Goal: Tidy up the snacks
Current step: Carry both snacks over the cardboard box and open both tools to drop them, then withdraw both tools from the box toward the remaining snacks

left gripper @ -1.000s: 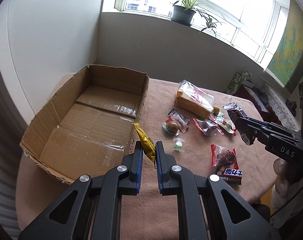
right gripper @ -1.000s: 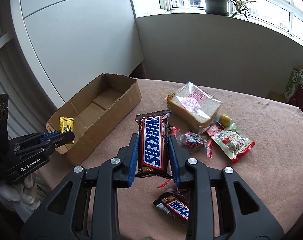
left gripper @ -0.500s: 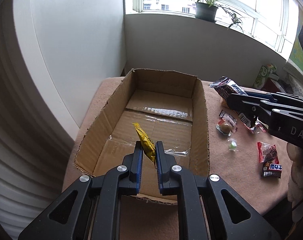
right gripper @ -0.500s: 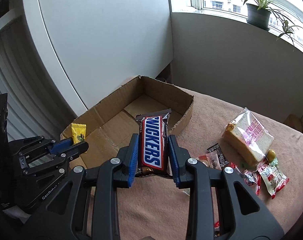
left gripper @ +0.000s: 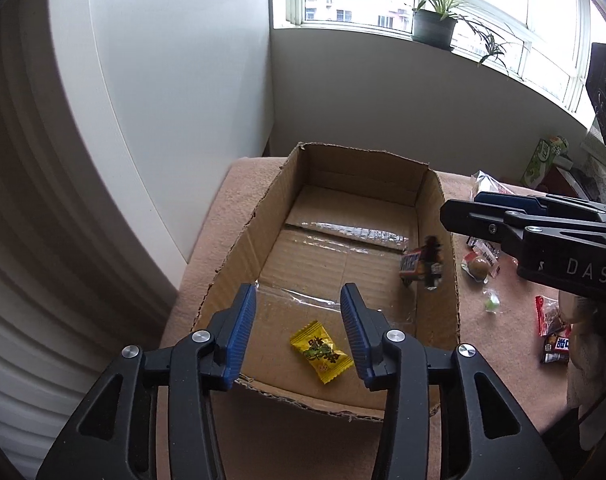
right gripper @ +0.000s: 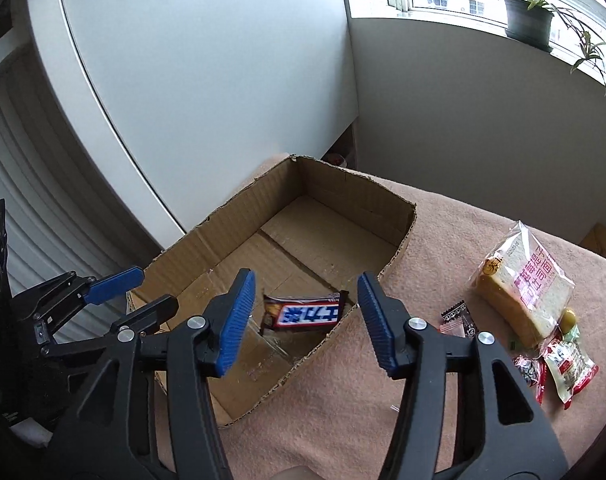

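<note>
Both grippers are hovering over the cardboard box with their jaws spread wide and gripping nothing. The left gripper is standing above the box's near end, where the yellow candy packet is lying flat on the box floor. The right gripper is reaching over the box's long side wall; the Snickers bar is inside the box close to that wall, looking blurred and tilted in the left wrist view, so it is probably dropping or just settling.

To do this step well, the person is best off keeping both sets of jaws open and lifting straight up, clear of the box walls, so nothing catches the torn cardboard rim or drags a wrapper back out. Then the right gripper should be heading for the loose snacks beside the box: the bagged bread slice, the small dark sachet and the red-and-white packets.

The box is sitting on a bench covered with a pinkish-tan cloth, soft and likely grippy under thin wrappers. Beyond the box a white wall is curving away, and a potted spider plant is standing on the windowsill.
</note>
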The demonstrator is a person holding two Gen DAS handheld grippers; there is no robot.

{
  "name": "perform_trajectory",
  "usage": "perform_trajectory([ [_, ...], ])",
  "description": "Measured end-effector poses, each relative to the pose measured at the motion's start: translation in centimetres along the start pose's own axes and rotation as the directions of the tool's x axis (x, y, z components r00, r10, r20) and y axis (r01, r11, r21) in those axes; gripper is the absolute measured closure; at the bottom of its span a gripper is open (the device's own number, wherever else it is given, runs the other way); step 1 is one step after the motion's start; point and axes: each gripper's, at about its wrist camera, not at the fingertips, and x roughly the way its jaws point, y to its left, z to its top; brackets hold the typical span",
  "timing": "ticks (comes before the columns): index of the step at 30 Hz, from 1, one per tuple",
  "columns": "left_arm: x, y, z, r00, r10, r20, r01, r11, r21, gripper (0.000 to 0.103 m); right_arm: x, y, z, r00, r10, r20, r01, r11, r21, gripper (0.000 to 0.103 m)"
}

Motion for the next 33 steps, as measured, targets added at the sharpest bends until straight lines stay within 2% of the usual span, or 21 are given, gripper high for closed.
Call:
perform_trajectory([
  [5,-0.4,0.2,-0.1,1.0,-0.001,0.002,0.001,1.0,-0.012,0.056,-1.3,-0.6,-0.1,1.0,0.005,0.007,-0.005,1.0,0.011,0.044],
  [8,-1.1,0.0,-0.1,1.0,-0.001,0.017,0.001,1.0,-0.01,0.048,-2.7,-1.2,-0.7,1.0,-0.01,0.015,0.01,1.0,0.007,0.041],
  [15,-2.6,-1.4,-0.5,0.998,-0.048,0.038,0.049,0.999,-0.011,0.048,-7.5,-4.5,-3.3,0.997,-0.068,0.034,0.067,0.998,0.013,0.04],
  [19,-3.3,-3.3,-1.1,0.995,-0.084,0.049,0.084,0.996,0.009,0.048,-10.2,-7.3,-5.0,0.992,-0.116,0.039,0.115,0.993,0.041,0.035],
  [25,-4.0,-6.9,-2.4,0.986,-0.157,0.048,0.155,0.987,0.048,0.048,-13.0,-11.0,-8.7,0.986,-0.164,0.011,0.163,0.984,0.077,0.035],
  [33,-3.7,-11.9,-3.7,0.971,-0.238,-0.004,0.237,0.965,0.112,0.048,-14.0,-14.2,-14.4,0.978,-0.199,-0.057,0.204,0.972,0.119,0.035],
])
